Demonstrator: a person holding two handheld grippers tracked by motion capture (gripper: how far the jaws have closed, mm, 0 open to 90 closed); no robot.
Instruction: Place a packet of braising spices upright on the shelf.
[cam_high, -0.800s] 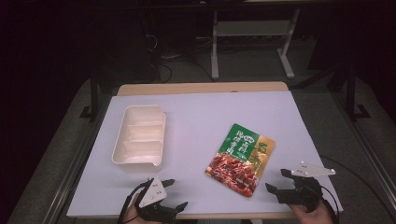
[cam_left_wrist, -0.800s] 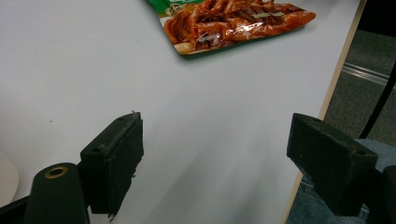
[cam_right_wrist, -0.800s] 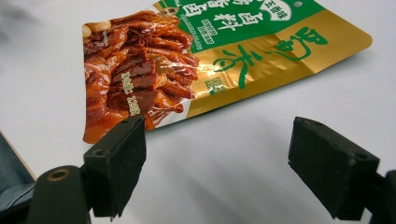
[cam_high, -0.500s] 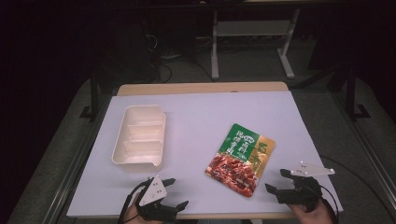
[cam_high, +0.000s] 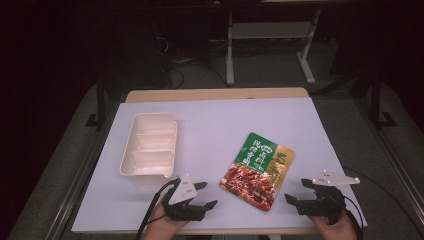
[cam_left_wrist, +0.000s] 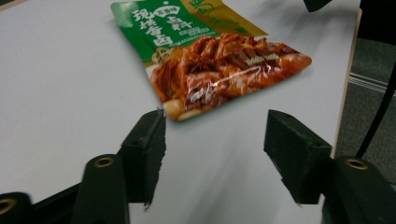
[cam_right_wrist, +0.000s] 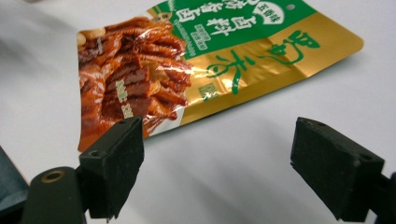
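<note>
table (cam_high: 215, 125): divided tray (cam_high: 149, 145) on it, left of centre | snack pouch (cam_high: 257, 169) lies right of tray, apart from it | left gripper (cam_high: 200, 196) at near edge, near-left of pouch | right gripper (cam_high: 299, 192) at near edge, near-right of pouch

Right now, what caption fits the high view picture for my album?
Two open grippers, left and right, flank a snack pouch beside a white divided tray.

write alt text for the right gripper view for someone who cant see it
A flat snack pouch, green and gold with printed characters and a photo of red-brown sauced food, lies on a white table just ahead of the open right gripper. The gripper's two black jaws rise from the bottom corners, spread wide and holding nothing.
</note>
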